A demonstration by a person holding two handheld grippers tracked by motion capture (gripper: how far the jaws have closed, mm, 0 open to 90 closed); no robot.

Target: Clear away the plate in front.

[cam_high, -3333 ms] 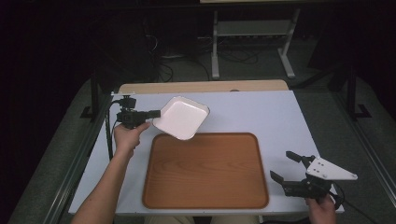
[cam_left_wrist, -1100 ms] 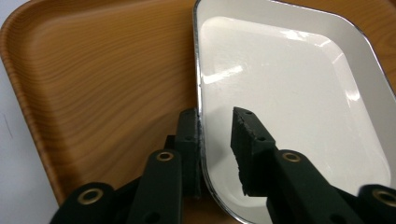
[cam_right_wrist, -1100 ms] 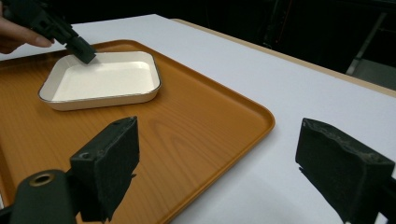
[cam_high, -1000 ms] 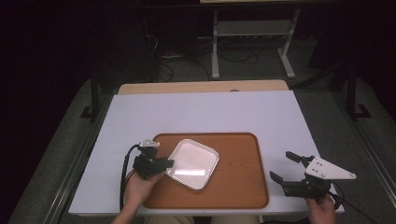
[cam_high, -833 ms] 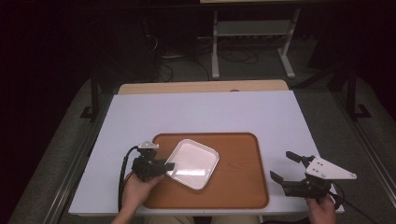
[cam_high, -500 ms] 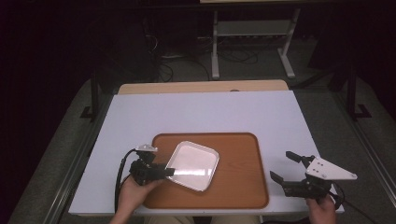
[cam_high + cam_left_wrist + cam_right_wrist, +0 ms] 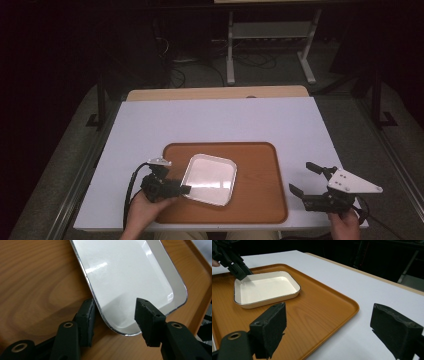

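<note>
The table (image 7: 150, 125), covered in white, is carrying a brown wooden tray (image 7: 260, 175) near its front edge, roughly at the middle. A white enamel dish (image 7: 210, 177) with a thin metal rim is resting flat inside the tray, toward the tray's left edge and well apart from its right edge.

The placing of the dish on the tray is judged to be done, or all but done: in the left gripper view the dish's base is lying on the wood grain. What is left appears to be the release and the clearing away of the left tongs (image 7: 113, 316). Their jaws are being held apart on either side of the dish's near corner, one pad just beside the rim on the outside, the other over the inside; whether either pad is touching cannot be told.

The right tongs (image 7: 306, 180) are being held wide and empty near the table's front right corner, off the tray.
</note>
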